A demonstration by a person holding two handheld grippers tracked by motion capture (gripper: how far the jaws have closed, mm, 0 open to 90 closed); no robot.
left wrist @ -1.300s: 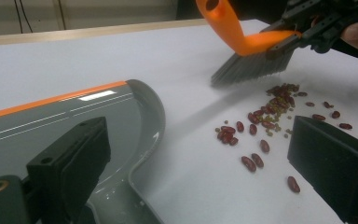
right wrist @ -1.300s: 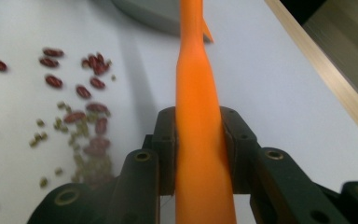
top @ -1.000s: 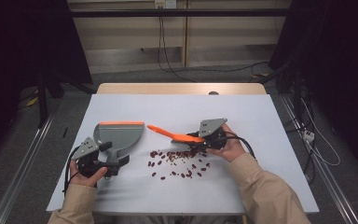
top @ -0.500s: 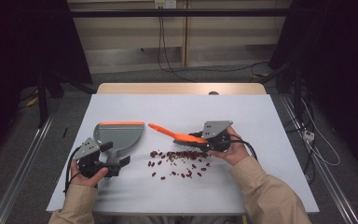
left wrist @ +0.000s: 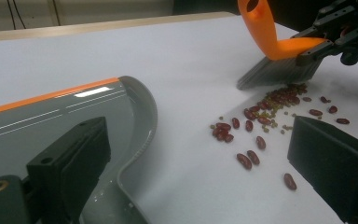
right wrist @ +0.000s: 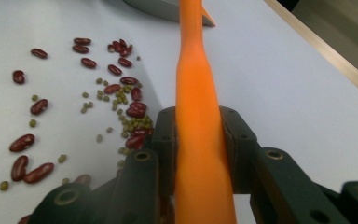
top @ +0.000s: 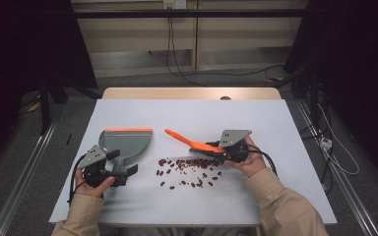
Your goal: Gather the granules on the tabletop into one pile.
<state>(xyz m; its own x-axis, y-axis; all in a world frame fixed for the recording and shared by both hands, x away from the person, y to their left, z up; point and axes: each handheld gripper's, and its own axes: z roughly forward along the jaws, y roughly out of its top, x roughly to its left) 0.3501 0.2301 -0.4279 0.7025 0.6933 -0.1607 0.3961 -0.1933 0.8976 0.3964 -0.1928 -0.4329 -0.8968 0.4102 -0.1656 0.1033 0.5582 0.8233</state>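
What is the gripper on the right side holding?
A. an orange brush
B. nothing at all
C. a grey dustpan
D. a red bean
A: the right gripper has its jaws clamped on the orange brush, whose grey bristles rest by the scattered beans on the table.

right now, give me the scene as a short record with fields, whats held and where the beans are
left gripper: holds the grey dustpan by its handle, though the grip itself is hard to make out
right gripper: shut on the orange brush
beans: red and small green ones scattered on the white table, between dustpan and brush
brush bristles: at the far edge of the beans
dustpan: flat on the table, no beans seen in it
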